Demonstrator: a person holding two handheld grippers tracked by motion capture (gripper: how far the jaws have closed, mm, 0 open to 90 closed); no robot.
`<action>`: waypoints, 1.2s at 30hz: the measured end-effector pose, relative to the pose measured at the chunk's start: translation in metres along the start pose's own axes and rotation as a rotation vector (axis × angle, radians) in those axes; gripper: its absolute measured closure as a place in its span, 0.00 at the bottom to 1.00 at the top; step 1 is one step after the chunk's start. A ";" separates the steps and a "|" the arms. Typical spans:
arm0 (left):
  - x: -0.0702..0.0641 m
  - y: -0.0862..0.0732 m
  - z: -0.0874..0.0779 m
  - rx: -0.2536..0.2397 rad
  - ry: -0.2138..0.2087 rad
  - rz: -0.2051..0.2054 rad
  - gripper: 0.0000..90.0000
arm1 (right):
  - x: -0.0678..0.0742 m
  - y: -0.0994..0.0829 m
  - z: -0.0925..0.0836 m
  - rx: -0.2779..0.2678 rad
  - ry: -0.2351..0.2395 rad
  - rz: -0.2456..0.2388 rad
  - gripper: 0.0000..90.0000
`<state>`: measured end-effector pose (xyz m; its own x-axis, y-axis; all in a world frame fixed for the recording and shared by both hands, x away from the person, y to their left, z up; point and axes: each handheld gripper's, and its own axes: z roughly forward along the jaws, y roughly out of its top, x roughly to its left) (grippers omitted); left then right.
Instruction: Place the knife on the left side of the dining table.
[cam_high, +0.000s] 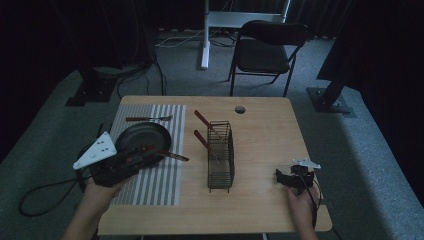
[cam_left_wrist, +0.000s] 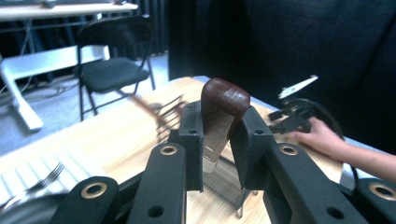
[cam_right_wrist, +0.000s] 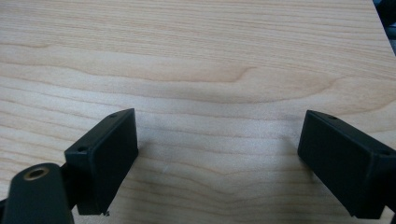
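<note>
Left gripper view: left tool (cam_left_wrist: 219, 135) clamps a knife (cam_left_wrist: 223, 112) by its brown handle. Right tool (cam_right_wrist: 217, 158) gapes wide over bare desk (cam_right_wrist: 196, 60). Beyond the left tool stands the wire rack (cam_high: 220, 156); I judge the blade could snag its rim and tip it

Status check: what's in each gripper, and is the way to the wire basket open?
Left gripper shut on wooden-handled utensil, over the pan. Right gripper open, idle on the table. Wire basket already holds two utensils; path looks open.

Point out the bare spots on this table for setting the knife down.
Bare wood lies between the wire rack and the right gripper, and along the far edge by the hole. The striped mat is crowded up top: pan, fork, left gripper.
</note>
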<state>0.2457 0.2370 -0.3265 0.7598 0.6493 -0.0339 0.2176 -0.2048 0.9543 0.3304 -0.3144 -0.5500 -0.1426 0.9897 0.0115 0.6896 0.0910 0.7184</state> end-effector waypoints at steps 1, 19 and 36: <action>0.005 -0.005 -0.003 0.008 0.010 -0.013 0.85 | 0.000 0.000 0.000 0.000 0.000 0.000 0.12; 0.043 -0.087 -0.002 0.152 0.019 -0.122 0.85 | 0.000 0.000 0.000 0.001 0.000 -0.001 0.12; 0.051 -0.103 0.011 0.178 0.012 -0.192 0.84 | 0.000 0.000 0.000 0.001 0.000 0.002 0.12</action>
<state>0.2682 0.2834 -0.4300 0.6869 0.6972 -0.2051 0.4624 -0.2017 0.8634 0.3303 -0.3142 -0.5499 -0.1414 0.9899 0.0128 0.6906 0.0894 0.7177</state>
